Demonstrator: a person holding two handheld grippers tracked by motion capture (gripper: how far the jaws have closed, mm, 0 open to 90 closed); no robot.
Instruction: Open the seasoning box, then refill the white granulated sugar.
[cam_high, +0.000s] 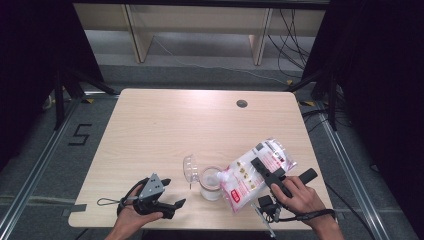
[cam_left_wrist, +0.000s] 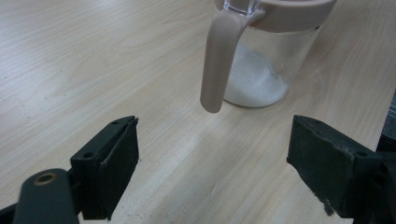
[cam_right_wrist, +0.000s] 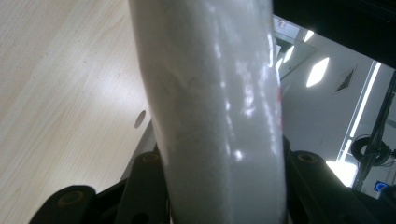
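Black jaws of the right gripper (cam_high: 264, 172) clamp a bag (cam_high: 252, 174) of white grains, tipped mouth-down over the jar (cam_high: 210, 183)

Left gripper (cam_high: 172, 195) rests just left of the jar with jaws wide and empty, so nothing steadies the jar; a nudge from the bag, or a sudden rush of grains, could tip it or spill onto the table (cam_high: 165, 125). Hard to make out: whether the bag's mouth sits inside the jar rim, how full the jar is beyond a low heap (cam_left_wrist: 254, 81), whether its flipped lid (cam_high: 190, 169) blocks the pour
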